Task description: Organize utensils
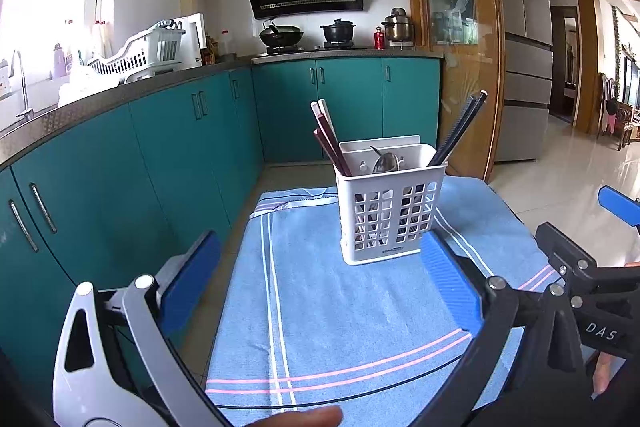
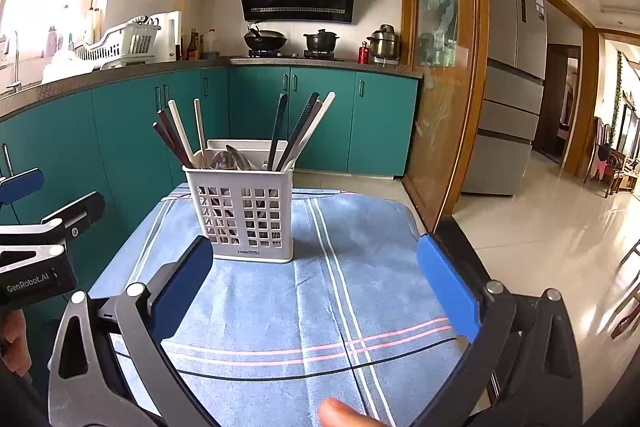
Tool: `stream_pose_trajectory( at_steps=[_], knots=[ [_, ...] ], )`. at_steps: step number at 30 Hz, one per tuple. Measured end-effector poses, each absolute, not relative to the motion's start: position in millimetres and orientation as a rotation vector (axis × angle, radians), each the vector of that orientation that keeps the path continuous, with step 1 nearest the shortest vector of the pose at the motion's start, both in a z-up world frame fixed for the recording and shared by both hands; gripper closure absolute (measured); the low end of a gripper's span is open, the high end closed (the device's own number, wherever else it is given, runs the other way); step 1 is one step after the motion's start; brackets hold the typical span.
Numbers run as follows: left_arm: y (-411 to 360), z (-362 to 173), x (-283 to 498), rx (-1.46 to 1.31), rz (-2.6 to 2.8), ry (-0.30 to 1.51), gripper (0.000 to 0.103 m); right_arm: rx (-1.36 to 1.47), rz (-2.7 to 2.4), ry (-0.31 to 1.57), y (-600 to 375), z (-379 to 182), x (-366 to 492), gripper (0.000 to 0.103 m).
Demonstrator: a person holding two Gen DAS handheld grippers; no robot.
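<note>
A white slotted utensil holder [image 1: 390,211] stands upright on a blue striped cloth [image 1: 328,311]; it also shows in the right wrist view [image 2: 244,215]. Dark red and pale chopsticks [image 2: 176,135] lean in its left part, spoons [image 2: 230,159] in the middle, dark and white chopsticks [image 2: 300,131] on the right. My left gripper [image 1: 320,279] is open and empty, hovering in front of the holder. My right gripper [image 2: 316,279] is open and empty, also short of the holder. Each gripper shows at the edge of the other's view.
The cloth [image 2: 304,307] covers a small table with edges on all sides. Teal cabinets [image 1: 140,163] and a counter with a dish rack [image 1: 140,55] run along the left. A stove with a wok and pots [image 2: 296,43] is at the back. A tiled floor [image 2: 560,227] opens to the right.
</note>
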State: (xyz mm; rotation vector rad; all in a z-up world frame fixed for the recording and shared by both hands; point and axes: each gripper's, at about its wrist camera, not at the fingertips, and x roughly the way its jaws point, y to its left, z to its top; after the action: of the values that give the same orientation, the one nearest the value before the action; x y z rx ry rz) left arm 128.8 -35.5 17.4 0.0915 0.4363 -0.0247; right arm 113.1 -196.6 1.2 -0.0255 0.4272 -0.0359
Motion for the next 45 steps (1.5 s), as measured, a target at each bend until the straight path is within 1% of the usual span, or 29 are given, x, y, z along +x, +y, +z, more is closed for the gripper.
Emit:
stream_pose_trajectory(
  at_steps=[45],
  knots=[
    [-31.3,17.7,127.0,0.100,-0.038,0.437,0.004,-0.014,-0.042,0.430,-193.6,1.3,109.2,0.003]
  ],
)
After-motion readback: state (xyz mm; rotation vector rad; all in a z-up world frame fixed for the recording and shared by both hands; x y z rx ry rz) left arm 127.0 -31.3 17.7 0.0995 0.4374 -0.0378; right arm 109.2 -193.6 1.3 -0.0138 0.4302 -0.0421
